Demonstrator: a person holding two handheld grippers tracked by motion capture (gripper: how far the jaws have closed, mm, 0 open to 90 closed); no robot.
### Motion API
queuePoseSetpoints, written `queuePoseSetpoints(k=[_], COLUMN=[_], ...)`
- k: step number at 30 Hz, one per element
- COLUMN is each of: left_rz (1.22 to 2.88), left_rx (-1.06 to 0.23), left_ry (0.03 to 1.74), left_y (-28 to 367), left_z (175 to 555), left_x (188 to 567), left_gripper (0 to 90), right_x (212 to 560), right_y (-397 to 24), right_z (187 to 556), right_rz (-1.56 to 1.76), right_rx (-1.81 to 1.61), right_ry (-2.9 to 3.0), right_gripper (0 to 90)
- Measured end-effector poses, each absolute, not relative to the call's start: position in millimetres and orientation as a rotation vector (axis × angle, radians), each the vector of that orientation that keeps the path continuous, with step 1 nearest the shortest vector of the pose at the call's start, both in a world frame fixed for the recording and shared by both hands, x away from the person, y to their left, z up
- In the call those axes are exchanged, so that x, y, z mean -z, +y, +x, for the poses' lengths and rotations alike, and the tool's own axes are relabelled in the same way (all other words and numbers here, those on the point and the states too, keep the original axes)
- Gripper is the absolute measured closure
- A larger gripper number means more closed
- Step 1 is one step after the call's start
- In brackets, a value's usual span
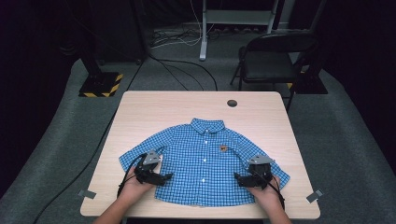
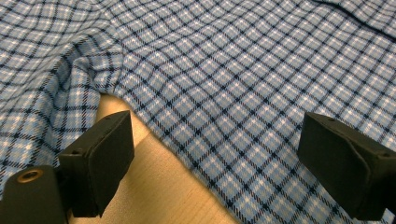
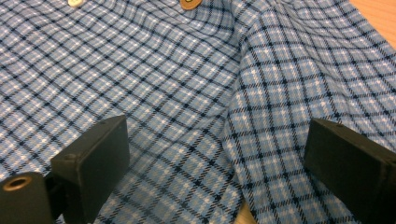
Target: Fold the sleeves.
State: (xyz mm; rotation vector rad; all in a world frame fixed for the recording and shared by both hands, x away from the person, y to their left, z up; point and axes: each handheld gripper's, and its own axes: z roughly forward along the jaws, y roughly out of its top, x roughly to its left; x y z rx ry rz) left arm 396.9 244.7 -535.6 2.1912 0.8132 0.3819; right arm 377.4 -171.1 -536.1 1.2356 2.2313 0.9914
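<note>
A blue checked shirt lay flat, front up, in the middle of the wooden table. The left gripper hovered at its left side seam, the right gripper at its right – both with jaws spread wide, nothing between the pads

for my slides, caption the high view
Two open hand-held grippers, left gripper and right gripper, over a blue checked shirt.

The high view looks down from above on the whole shirt; both gripper views face its checked cloth closely.
</note>
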Motion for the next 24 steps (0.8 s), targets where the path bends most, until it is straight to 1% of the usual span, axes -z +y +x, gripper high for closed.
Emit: queuePoseSetpoints(k=[8, 12, 24], left_rz=[2.188, 2.186, 2.183], left_rx=[-0.379, -0.385, -0.38], left_ry=[0.806, 0.801, 0.809], left_y=[244.9, 244.7, 245.2], left_z=[396.4, 395.8, 396.1], left_x=[535.6, 535.5, 535.6], left_gripper=[12.9, 13.0, 13.9], right_x=[536.0, 535.7, 535.7], right_y=[-171.4, -171.8, -172.4], right_z=[376.9, 375.6, 376.0], right_rz=[1.23, 1.209, 1.216], right_rx=[-0.994, -1.009, -1.012], right_ry=[2.234, 2.246, 2.238], right_gripper=[6.2, 8.8, 9.5])
